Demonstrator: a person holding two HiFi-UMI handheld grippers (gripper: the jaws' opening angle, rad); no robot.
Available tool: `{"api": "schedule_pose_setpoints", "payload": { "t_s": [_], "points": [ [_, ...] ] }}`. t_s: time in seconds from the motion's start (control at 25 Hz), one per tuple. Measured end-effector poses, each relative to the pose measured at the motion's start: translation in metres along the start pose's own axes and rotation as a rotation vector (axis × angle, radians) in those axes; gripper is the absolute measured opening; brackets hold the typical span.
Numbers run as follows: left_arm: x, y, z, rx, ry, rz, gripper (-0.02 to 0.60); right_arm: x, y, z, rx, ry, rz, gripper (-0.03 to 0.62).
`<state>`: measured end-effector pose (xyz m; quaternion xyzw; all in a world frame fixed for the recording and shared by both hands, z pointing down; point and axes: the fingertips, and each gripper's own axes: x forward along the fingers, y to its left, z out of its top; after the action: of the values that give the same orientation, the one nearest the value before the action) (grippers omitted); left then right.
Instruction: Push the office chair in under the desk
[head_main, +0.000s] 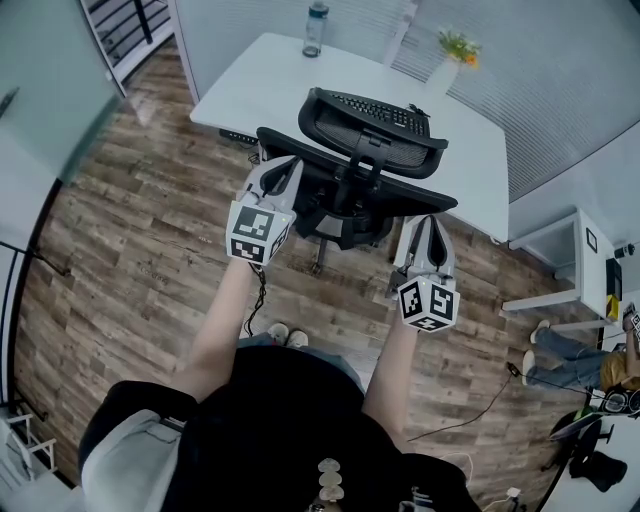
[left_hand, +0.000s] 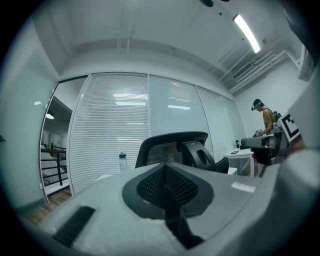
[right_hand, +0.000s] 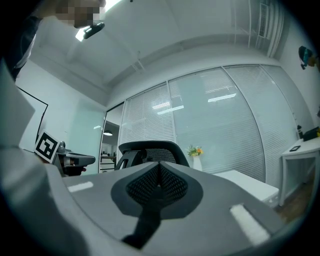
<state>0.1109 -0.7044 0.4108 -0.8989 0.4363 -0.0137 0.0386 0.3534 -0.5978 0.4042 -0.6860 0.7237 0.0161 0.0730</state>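
The black mesh office chair (head_main: 350, 185) stands on the wood floor with its seat partly under the white desk (head_main: 250, 90) and its backrest and headrest (head_main: 375, 125) toward me. My left gripper (head_main: 290, 162) is shut and empty, its tip at the backrest's upper left edge. My right gripper (head_main: 428, 220), also shut and empty, has its tip at the backrest's right end. Whether either tip touches the chair I cannot tell. In the left gripper view the closed jaws point at the headrest (left_hand: 172, 147). In the right gripper view the headrest (right_hand: 150, 150) rises just beyond the shut jaws.
A water bottle (head_main: 315, 28) and a vase of flowers (head_main: 450, 60) stand on the desk by the blind-covered glass wall. A small white side table (head_main: 570, 270) and a person (head_main: 570, 355) are at the right. A cable (head_main: 480, 410) lies on the floor.
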Motion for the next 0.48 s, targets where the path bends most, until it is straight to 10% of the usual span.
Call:
{"api": "schedule_pose_setpoints", "payload": {
  "t_s": [0.48],
  "points": [
    [-0.0014,-0.0009,-0.0019,0.003,0.012,-0.004,0.008,-0.0026,0.0017,0.0001,0.004,0.001,0.000,0.006]
  ]
}}
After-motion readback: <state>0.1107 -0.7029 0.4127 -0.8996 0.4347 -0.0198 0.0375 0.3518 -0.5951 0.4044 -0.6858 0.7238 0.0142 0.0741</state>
